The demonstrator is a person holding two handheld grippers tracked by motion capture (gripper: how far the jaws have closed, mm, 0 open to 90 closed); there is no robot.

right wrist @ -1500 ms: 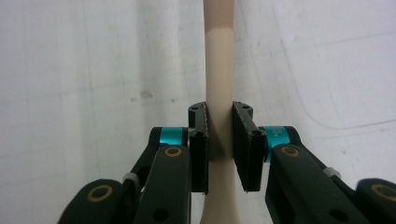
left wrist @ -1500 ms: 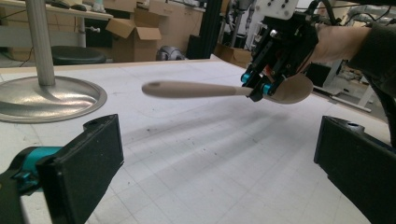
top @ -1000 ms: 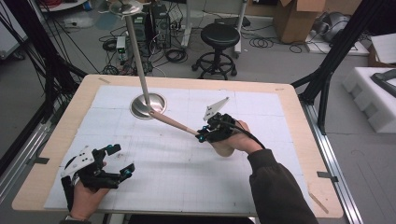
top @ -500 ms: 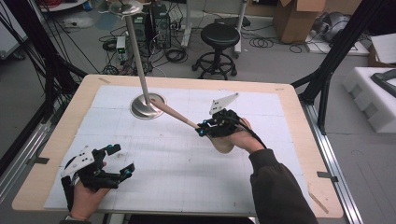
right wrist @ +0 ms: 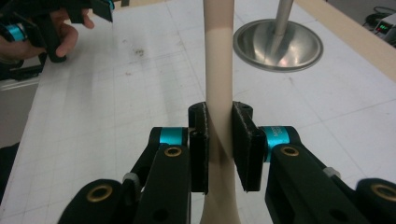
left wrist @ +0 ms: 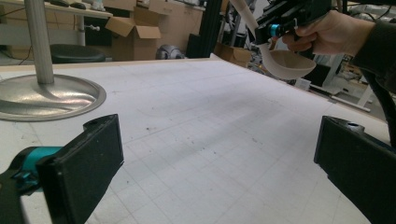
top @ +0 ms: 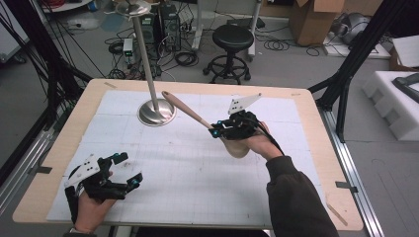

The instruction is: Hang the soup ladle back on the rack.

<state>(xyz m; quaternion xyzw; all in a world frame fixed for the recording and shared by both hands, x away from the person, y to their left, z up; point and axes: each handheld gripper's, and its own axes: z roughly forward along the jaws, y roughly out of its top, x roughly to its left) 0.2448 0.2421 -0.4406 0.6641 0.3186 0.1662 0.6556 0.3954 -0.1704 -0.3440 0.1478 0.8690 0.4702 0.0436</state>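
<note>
A beige ladle [top: 190,109] hangs above the middle of the table, its handle slanting up and left, its bowl [top: 237,146] low beside the person's hand. My right gripper [top: 217,129] is shut on the handle. In the right gripper view the two black pads clamp the ladle handle [right wrist: 219,70] at my right gripper [right wrist: 220,140]. The left gripper view catches the ladle bowl [left wrist: 285,63] at upper right. Near the table's front left corner my left gripper [top: 126,170] stands open, held in the other hand; its wide-apart jaws have nothing between them in the left gripper view, my left gripper [left wrist: 219,154].
A steel stand with a round base [top: 156,112] and tall pole [top: 144,49] rises at the back left of the white gridded mat [top: 188,173]. Its base [right wrist: 278,45] lies just beyond the ladle handle. A black stool [top: 232,39] and cables lie behind the table.
The right hand has lifted the ladle; its handle tip has swung up and away from the stand's base. The left gripper has kept still.
</note>
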